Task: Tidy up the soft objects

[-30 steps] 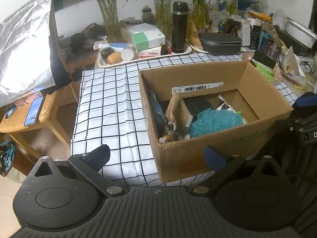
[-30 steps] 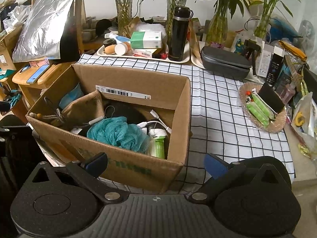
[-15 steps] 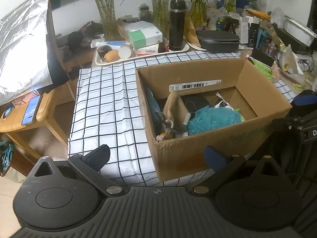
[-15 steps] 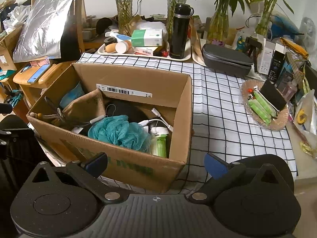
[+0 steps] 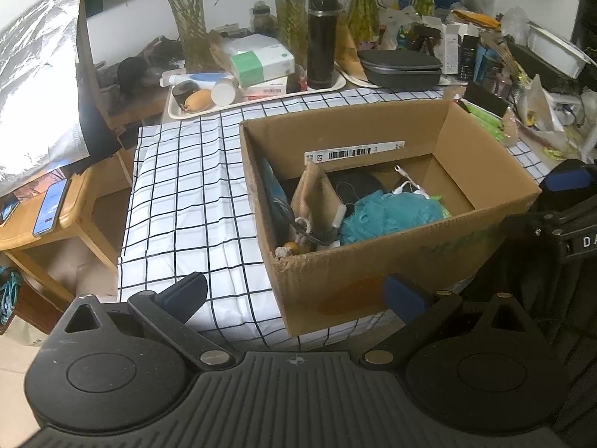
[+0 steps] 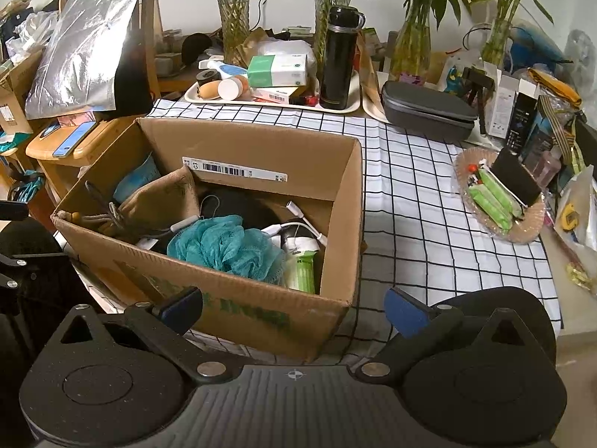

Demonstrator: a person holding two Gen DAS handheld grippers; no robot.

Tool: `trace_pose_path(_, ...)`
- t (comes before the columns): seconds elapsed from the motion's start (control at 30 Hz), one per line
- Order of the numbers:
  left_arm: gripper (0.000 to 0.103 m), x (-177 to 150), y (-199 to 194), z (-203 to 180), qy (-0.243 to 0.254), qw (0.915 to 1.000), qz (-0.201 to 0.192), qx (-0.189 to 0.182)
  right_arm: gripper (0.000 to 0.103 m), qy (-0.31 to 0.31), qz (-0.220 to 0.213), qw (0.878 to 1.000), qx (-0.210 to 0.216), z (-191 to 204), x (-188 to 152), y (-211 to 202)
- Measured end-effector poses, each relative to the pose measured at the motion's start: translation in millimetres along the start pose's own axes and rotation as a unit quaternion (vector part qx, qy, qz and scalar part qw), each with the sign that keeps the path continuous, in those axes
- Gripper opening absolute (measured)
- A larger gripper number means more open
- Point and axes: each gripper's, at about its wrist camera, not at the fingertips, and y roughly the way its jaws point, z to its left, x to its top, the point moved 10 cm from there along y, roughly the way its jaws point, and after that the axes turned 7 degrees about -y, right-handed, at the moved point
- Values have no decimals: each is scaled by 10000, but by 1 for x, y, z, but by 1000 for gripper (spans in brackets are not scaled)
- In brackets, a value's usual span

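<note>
An open cardboard box (image 5: 373, 130) (image 6: 350, 201) stands on the checked tablecloth. Inside lie a teal mesh bath pouf (image 5: 388, 212) (image 6: 224, 246), a tan burlap pouch (image 5: 313, 194) (image 6: 160, 201), a blue soft item against the left wall (image 5: 274, 190) (image 6: 136, 184), white cables and a green-and-white bottle (image 6: 302, 265). My left gripper (image 5: 294, 295) is open in front of the box's near left corner, holding nothing. My right gripper (image 6: 294, 310) is open before the box's near right corner, also holding nothing. The right gripper's body (image 5: 559, 216) shows at the left view's right edge.
A white tray (image 6: 276, 99) with a black flask (image 6: 339, 59), tissue box and small jars sits behind the box, beside a grey case (image 6: 429, 114). A woven dish of green packets (image 6: 500, 201) lies right. A wooden stool with a phone (image 5: 50, 205) stands left.
Both grippers have drifted slightly, so the box sits a little lower and nearer in the views. Both stay open and the box contents are unchanged.
</note>
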Motion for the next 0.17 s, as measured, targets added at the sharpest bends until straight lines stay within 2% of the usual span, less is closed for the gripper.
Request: trace_pose_path(0.17, 103, 0, 0, 0, -21, 10000, -8, -11, 103, 14, -4, 10000, 1, 0, 0, 0)
